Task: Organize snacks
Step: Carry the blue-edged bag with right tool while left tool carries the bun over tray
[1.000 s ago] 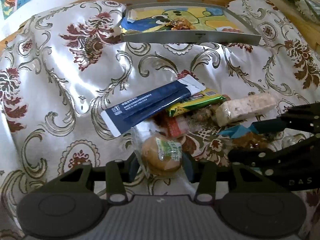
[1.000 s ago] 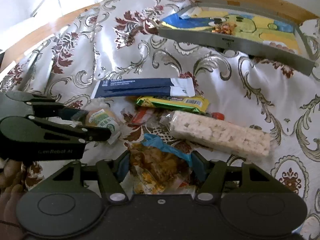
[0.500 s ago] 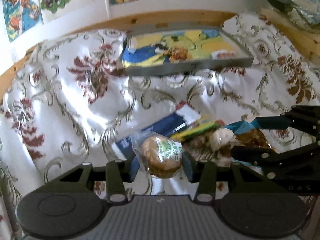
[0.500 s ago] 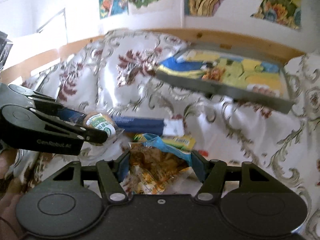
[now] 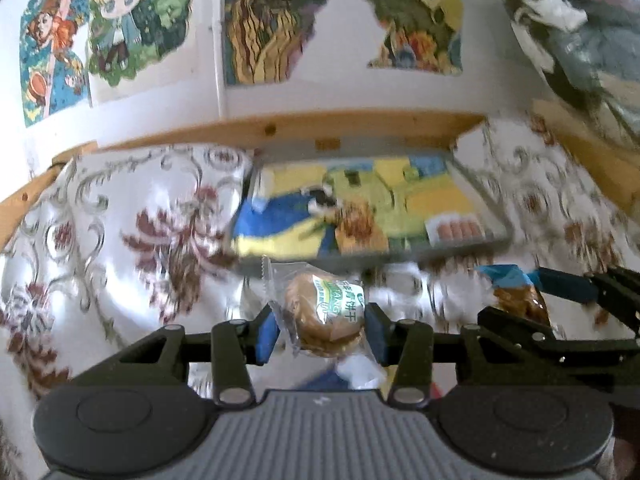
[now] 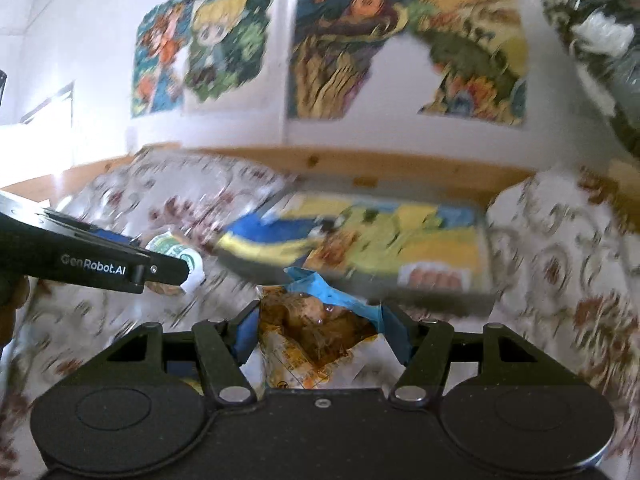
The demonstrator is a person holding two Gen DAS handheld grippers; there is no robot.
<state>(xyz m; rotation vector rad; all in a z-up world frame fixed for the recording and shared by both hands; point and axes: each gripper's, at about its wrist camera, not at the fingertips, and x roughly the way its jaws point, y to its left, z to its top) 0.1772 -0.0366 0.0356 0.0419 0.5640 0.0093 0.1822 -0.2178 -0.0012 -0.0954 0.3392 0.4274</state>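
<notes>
Snacks, two of them, sit one in each of my grippers: my left gripper (image 5: 320, 330) pinches a round biscuit in a clear wrapper (image 5: 325, 316) between its blue pads, the green-and-white label facing the left wrist camera, the wrapper's serrated edge standing up to the upper left. My right gripper (image 6: 320, 330) is closed on a crumpled packet of brown saucy snack with a blue top (image 6: 316, 320), its torn blue edge rising above the pads. Both items are held up off the cloth. In the left wrist view the right gripper (image 5: 560, 300) appears at the right edge with its packet (image 5: 520, 300); in the right wrist view the left gripper (image 6: 160, 270) enters from the left, the biscuit's label (image 6: 172, 248) showing just behind its tip. Beyond both grippers lies a shallow grey tray (image 5: 496, 216) with a yellow, blue and green cartoon lining, resting on a white floral tablecloth (image 5: 120, 240); a small packet of pinkish pieces (image 5: 454, 230) lies in the tray's near right corner. Behind the tray runs a wooden rail (image 5: 360, 130), then a white wall with cartoon posters (image 5: 120, 28). Both views are motion-blurred.
</notes>
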